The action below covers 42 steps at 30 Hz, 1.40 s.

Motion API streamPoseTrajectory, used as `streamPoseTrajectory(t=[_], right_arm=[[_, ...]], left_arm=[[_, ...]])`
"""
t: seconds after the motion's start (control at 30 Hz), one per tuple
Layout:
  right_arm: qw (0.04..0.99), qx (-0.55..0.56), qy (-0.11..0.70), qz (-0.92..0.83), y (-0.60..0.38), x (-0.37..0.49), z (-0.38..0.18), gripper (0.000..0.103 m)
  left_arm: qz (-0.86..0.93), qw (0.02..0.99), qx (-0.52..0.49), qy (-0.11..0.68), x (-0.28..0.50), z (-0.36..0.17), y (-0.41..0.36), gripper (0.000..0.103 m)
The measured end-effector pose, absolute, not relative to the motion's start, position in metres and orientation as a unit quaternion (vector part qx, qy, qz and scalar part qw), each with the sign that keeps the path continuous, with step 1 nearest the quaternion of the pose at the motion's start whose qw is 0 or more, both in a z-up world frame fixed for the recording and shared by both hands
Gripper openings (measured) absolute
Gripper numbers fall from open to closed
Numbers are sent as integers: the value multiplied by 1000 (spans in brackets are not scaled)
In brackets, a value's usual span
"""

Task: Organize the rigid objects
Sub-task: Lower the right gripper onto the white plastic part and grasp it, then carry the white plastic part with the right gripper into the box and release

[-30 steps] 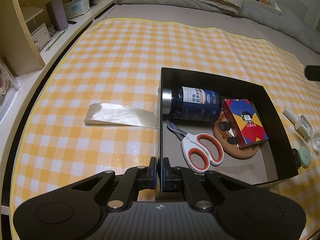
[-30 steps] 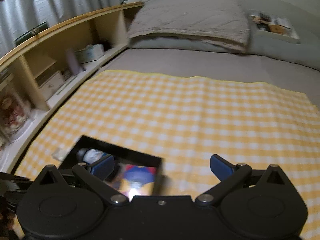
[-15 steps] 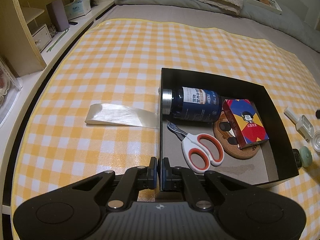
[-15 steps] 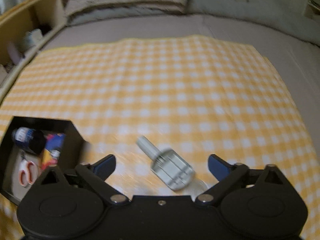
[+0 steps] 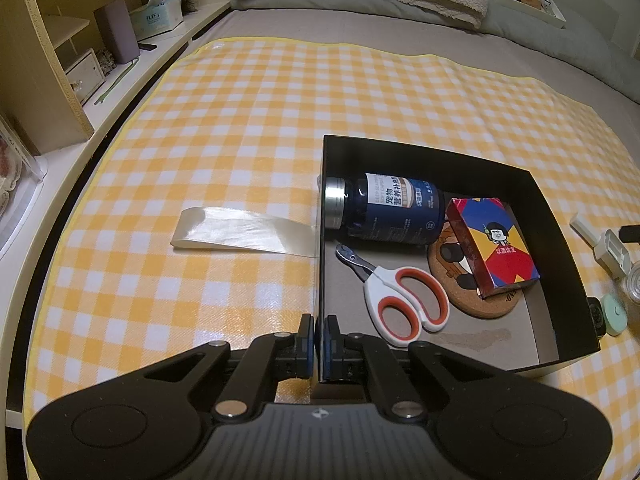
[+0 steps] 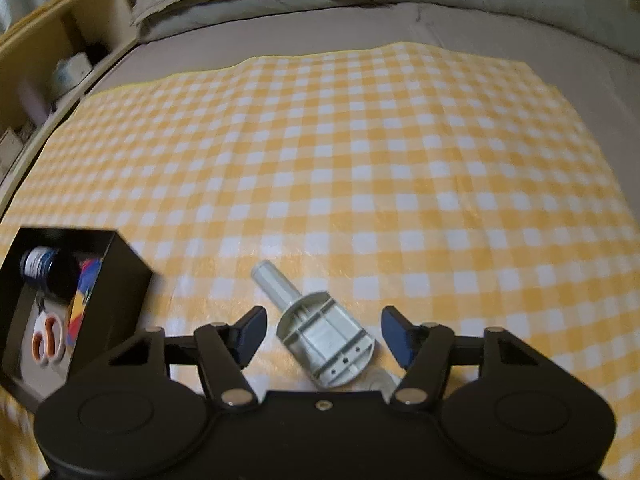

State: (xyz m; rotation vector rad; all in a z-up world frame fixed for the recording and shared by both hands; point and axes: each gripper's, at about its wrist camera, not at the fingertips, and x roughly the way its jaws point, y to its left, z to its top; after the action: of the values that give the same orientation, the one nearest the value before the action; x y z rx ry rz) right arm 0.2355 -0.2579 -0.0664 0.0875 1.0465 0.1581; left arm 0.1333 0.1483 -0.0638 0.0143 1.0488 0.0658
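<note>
Box (image 5: 440,164) of black card sat right of centre in the left wrist frame, on a yellow-and-white checked cloth (image 5: 248,120) spread over the bed. Inside it lay a dark blue bottle (image 5: 388,210) on its side with a silver cap, white scissors (image 5: 400,300) with orange-lined handles, a round cork coaster (image 5: 484,304) and a glossy multicoloured card pack (image 5: 492,248) resting across the coaster. The left tongs (image 5: 319,346) were pinched on the box's near left wall. A shiny strip of clear tape (image 5: 240,230) ran from that wall across the cloth.

At lower centre of the right wrist frame, a ribbed grey plastic piece (image 6: 320,328) with a tube-like stem lay between the wide-spread right tongs (image 6: 324,340), touching neither finger; this frame was slightly blurred. Small pale items at the left wrist frame's right edge were cut off and hard to identify.
</note>
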Motion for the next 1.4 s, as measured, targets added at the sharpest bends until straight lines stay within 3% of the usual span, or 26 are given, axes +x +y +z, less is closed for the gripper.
streamPoseTrajectory(t=[0.4,0.53,0.63,0.83,0.93,1.1,1.4], right_arm=[[825,50,549,126,-232,238,-92,66],[820,-10,551,154,-210,235,-88,68],[835,-74,527,143,-196,232,-87,76],[834,-113,520,145,-182,239,-95,77],[836,-128,514,144,-176,239,-100,74],[824,-125,535,141,-180,241,-109,48],[874,-59,466,122,-183,241,-62,47]], left_arm=[[32,865,7,501,133,-64,148,5],[31,865,7,500,133,-64,148,5],[31,865,6,501,134,-64,148,5],[31,865,6,501,133,-64,148,5],[30,865,6,501,134,-65,147,5],[29,865,6,502,134,-66,147,5],[30,864,6,502,135,-67,147,5]])
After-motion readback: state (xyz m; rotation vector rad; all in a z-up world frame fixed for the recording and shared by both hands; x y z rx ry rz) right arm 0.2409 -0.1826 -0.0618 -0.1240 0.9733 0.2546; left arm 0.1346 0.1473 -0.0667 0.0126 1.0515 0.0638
